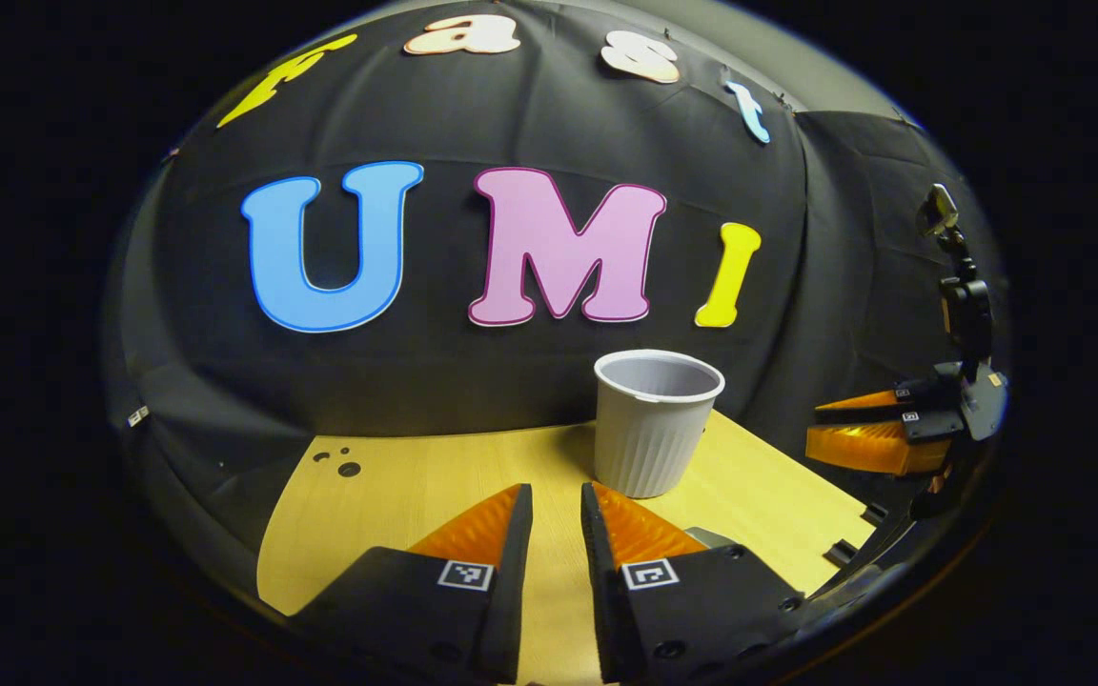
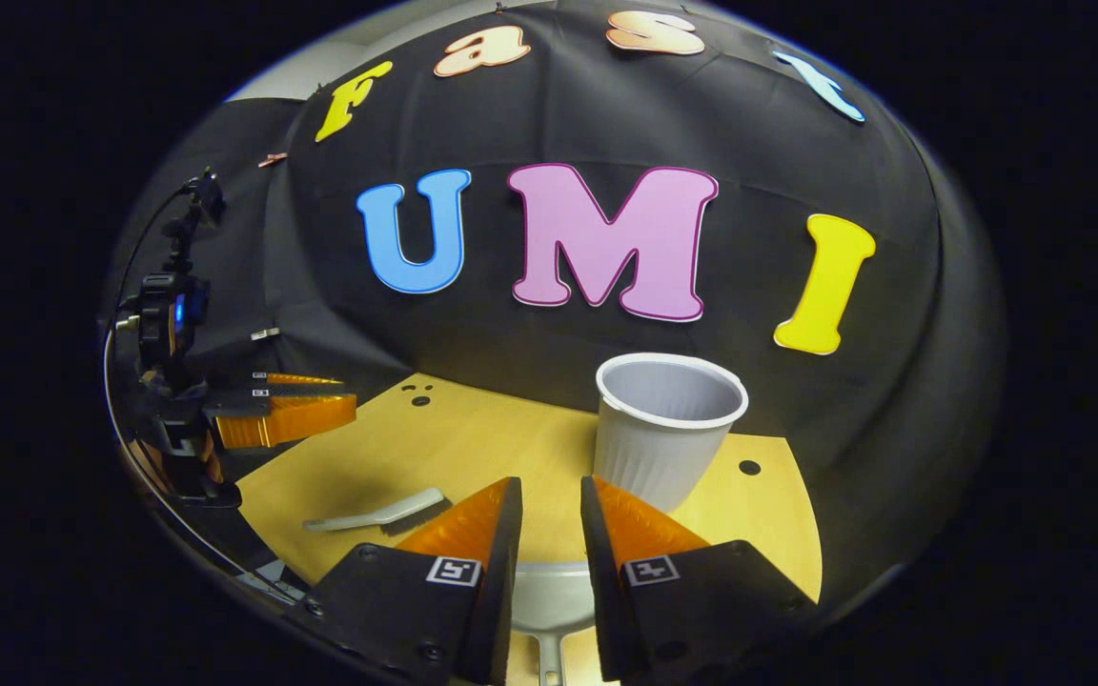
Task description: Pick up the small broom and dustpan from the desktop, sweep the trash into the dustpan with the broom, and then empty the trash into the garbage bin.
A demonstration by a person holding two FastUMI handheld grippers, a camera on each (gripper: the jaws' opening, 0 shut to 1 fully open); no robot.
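Hovering over the wooden worktop (image 1: 396,495), the left gripper (image 1: 557,510) keeps its fingers (image 1: 482,524) a narrow gap apart, nothing between them. Just ahead of its right finger stands the ribbed garbage bin (image 1: 652,424), upright and open-topped. Far off to the right, the other gripper hangs above the worktop's edge. Over in the right gripper view, the right gripper (image 2: 551,503) also shows a narrow, empty gap. Below that gap lies the pale dustpan (image 2: 549,595), and the small broom (image 2: 379,514) lies flat just left of the fingers. The bin rises just beyond the right finger.
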